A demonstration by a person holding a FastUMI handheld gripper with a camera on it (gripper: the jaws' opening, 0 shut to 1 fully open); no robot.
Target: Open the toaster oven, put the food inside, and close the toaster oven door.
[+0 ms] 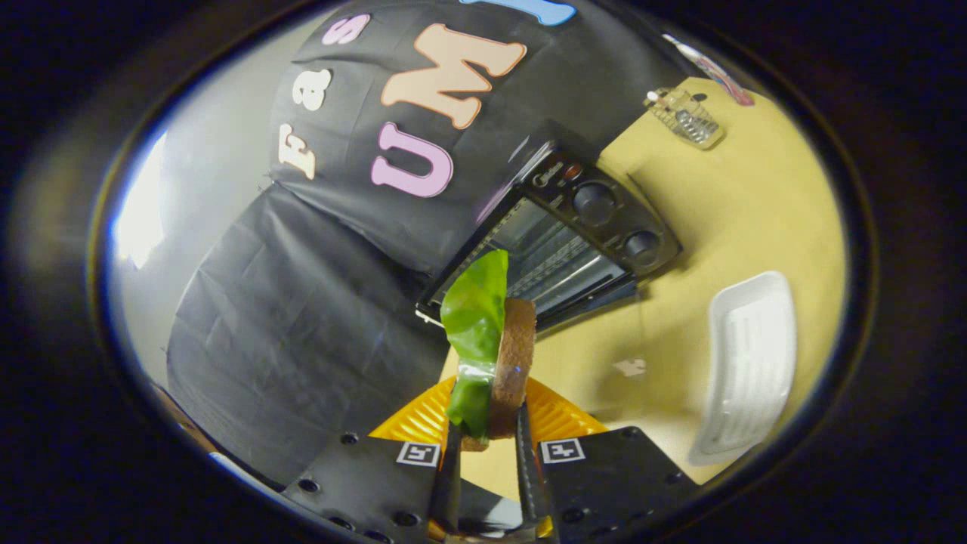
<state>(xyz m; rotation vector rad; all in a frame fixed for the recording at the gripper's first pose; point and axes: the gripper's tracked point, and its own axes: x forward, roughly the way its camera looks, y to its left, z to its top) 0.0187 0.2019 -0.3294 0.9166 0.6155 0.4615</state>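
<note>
Between the closed jaws, the sandwich (pixel 498 355) stands clamped.

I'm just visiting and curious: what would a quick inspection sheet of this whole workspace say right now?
Surface: yellow table, small white scrap lying on it.
Job's things: toaster oven, door open, rack visible; sandwich of brown bread and green lettuce, held up ahead of the oven.
Clutter: white tray beside the oven; clear item beyond it, too small to identify.
Grippers: tool shut on the sandwich, both fingers pressing.
Cables: nothing seen.
Surroundings: black cloth wall; orange ridged object beneath the fingers.
</note>
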